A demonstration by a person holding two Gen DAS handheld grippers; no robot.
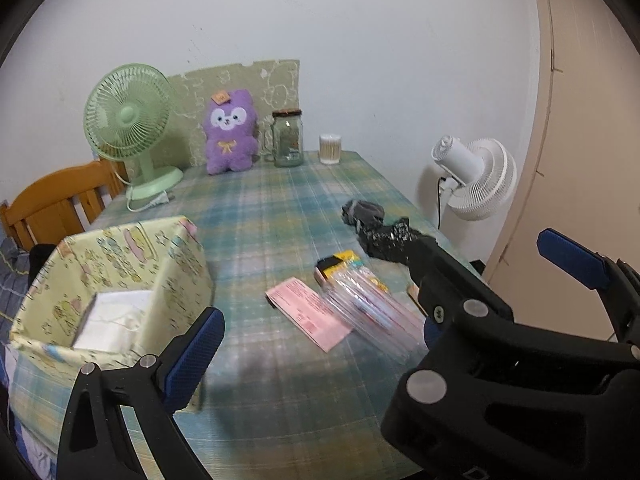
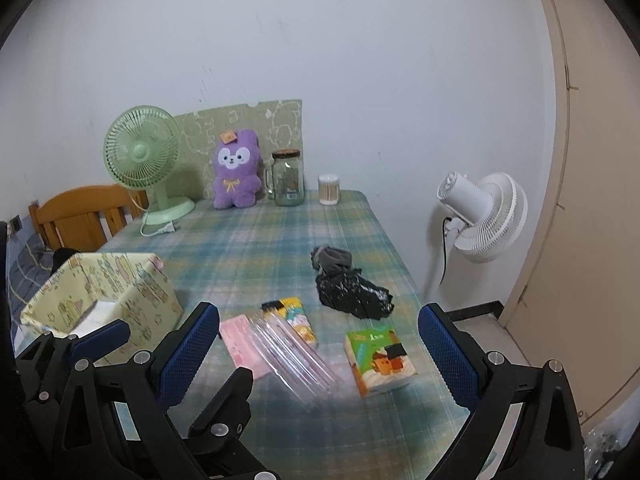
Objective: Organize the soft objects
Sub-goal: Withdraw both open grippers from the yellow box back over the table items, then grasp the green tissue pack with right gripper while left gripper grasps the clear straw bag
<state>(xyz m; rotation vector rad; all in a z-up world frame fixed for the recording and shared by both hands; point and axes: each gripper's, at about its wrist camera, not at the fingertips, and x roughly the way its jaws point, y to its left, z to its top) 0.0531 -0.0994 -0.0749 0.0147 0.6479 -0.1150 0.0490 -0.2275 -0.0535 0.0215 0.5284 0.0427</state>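
Both spread wide and empty, left gripper (image 1: 376,300) and right gripper (image 2: 320,344) poised over the table (image 2: 256,248), likely readying a pick, with tissue pack (image 2: 380,360) nearest, black cloth (image 2: 352,292) beyond, fabric box (image 2: 132,292) waiting leftward, purple plush (image 2: 236,176) propped against the far wall.

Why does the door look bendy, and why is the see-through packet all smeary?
In both views the fisheye lens curves the door near the frame's edge; the clear packet is smeared, more so in the left wrist view; dark corners are the lens rim.
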